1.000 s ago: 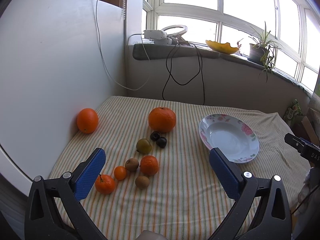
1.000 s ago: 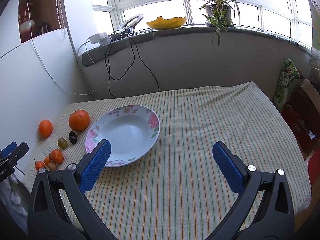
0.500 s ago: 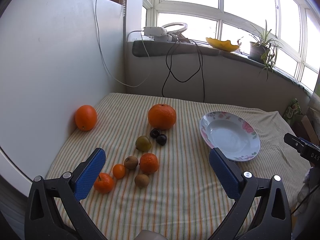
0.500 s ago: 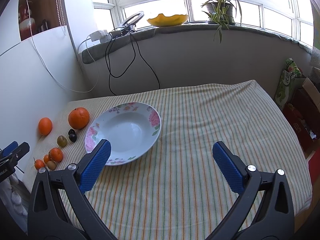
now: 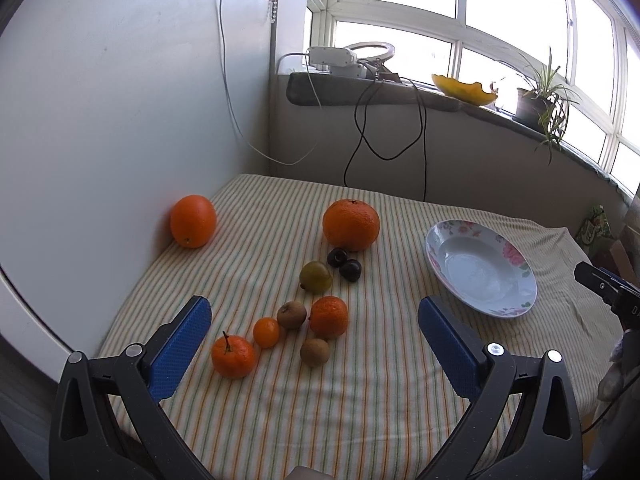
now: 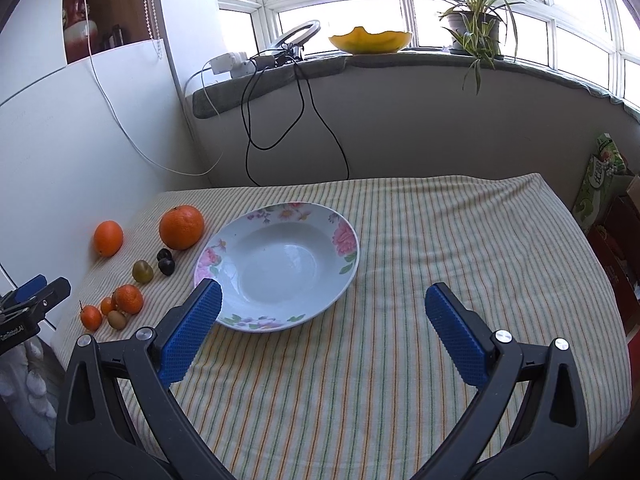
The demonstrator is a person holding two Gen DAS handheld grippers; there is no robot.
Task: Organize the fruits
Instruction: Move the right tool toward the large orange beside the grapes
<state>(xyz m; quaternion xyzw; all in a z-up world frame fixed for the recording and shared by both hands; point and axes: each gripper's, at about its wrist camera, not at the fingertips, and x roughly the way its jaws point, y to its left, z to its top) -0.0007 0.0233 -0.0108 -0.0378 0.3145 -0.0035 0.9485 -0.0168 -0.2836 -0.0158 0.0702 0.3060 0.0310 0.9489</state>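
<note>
Several fruits lie on the striped tablecloth (image 5: 360, 400): a large orange (image 5: 351, 225), an orange by the wall (image 5: 193, 221), a green plum (image 5: 315, 277), two dark plums (image 5: 345, 264), three mandarins (image 5: 329, 317) and two kiwis (image 5: 291, 315). An empty floral plate (image 5: 480, 267) lies to their right and shows in the right wrist view (image 6: 277, 265). My left gripper (image 5: 314, 320) is open and empty above the small fruits. My right gripper (image 6: 320, 312) is open and empty just before the plate.
A white panel (image 5: 100, 120) stands along the table's left side. Cables (image 5: 384, 128) hang from the windowsill behind the table. A yellow bowl (image 6: 370, 40) and a potted plant (image 6: 474, 24) sit on the sill. Boxes (image 6: 612, 208) stand past the right edge.
Both grippers have drawn back and tilted a little, so the fruits and the plate sit slightly higher in view. Both stay open. No fruit has moved.
</note>
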